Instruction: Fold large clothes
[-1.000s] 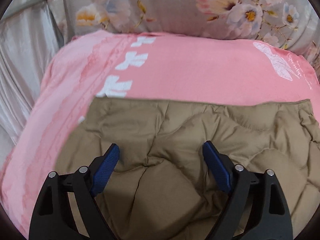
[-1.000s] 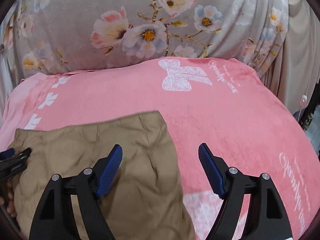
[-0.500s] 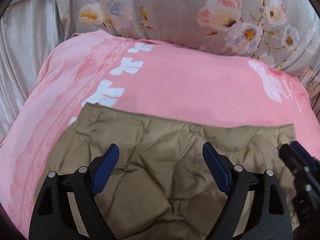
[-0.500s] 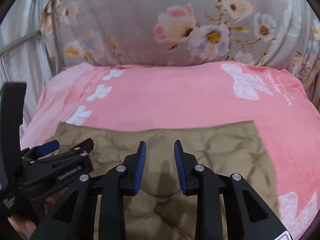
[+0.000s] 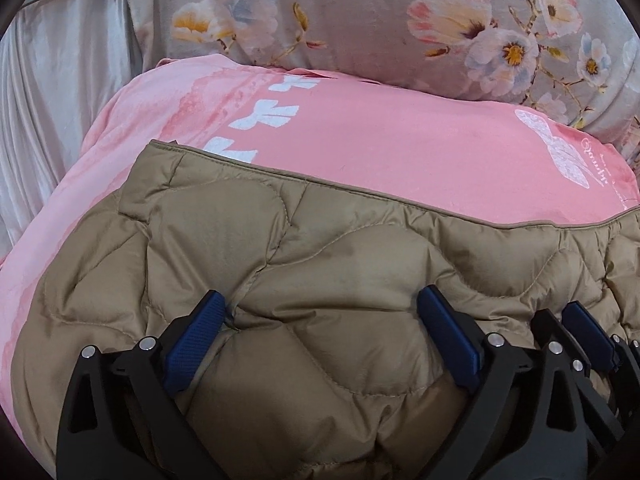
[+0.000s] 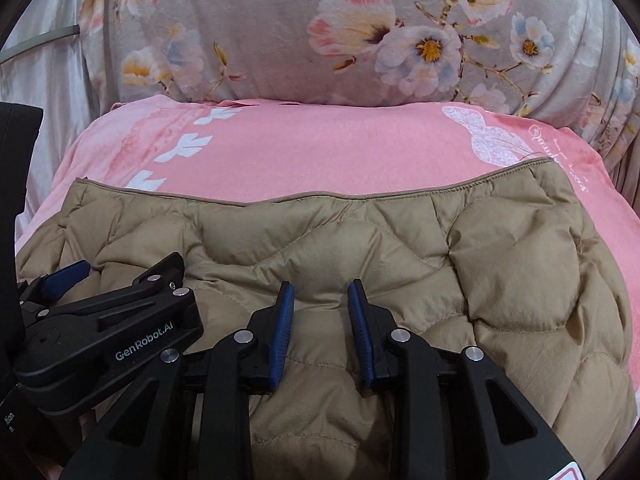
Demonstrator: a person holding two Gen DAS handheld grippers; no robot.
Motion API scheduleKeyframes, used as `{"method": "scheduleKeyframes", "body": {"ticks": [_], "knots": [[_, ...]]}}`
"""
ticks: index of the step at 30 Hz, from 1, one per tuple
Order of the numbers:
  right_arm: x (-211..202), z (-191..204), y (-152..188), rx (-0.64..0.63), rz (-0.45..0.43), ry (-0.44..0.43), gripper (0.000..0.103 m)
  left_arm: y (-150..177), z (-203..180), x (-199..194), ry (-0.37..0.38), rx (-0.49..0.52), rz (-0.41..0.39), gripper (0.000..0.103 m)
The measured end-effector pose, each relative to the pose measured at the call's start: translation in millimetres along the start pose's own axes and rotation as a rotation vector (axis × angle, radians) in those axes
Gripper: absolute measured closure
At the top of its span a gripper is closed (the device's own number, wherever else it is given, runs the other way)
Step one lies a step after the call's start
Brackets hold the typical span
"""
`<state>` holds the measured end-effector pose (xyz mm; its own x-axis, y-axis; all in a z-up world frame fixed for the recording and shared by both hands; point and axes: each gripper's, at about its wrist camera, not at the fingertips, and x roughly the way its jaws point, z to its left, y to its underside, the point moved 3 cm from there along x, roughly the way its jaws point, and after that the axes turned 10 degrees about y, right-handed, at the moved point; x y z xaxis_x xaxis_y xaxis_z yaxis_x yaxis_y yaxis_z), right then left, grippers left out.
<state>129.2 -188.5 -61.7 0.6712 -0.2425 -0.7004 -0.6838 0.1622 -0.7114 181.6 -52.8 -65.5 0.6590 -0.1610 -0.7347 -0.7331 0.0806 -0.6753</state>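
A tan quilted jacket lies spread on a pink blanket, its piped hem running straight across the far side. My left gripper sits low on the jacket's middle, its jaws opening wide, with a puffed panel between the pads and nothing pinched. Just to its right, my right gripper has its jaws narrow, squeezing a ridge of the jacket between the blue pads. The right wrist view shows the left gripper close at the left. One right finger shows at the left view's right edge.
A grey floral quilt is piled behind the blanket. Pale satin fabric hangs at the far left. Bare pink blanket lies beyond the jacket's hem and to its right.
My right gripper has swung left from the jacket's right edge to beside the left gripper, and its jaws have narrowed onto the quilting. The left gripper has sunk slightly.
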Motion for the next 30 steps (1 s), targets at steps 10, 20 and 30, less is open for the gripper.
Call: {"method": "scheduleKeyframes", "body": {"ticks": [10, 20, 30], "knots": [[3.8, 0.3, 0.3, 0.008, 0.011, -0.003, 0.075, 2.0, 0.8, 3.5, -0.006, -0.006, 0.005, 0.006], [3.8, 0.0, -0.5, 0.007, 0.012, -0.004, 0.075, 1.8, 1.1, 3.2, -0.013, -0.007, 0.002, 0.006], [4.4, 0.6, -1.7, 0.007, 0.014, -0.004, 0.075, 1.2, 0.8, 3.0, -0.013, -0.005, 0.002, 0.006]]}}
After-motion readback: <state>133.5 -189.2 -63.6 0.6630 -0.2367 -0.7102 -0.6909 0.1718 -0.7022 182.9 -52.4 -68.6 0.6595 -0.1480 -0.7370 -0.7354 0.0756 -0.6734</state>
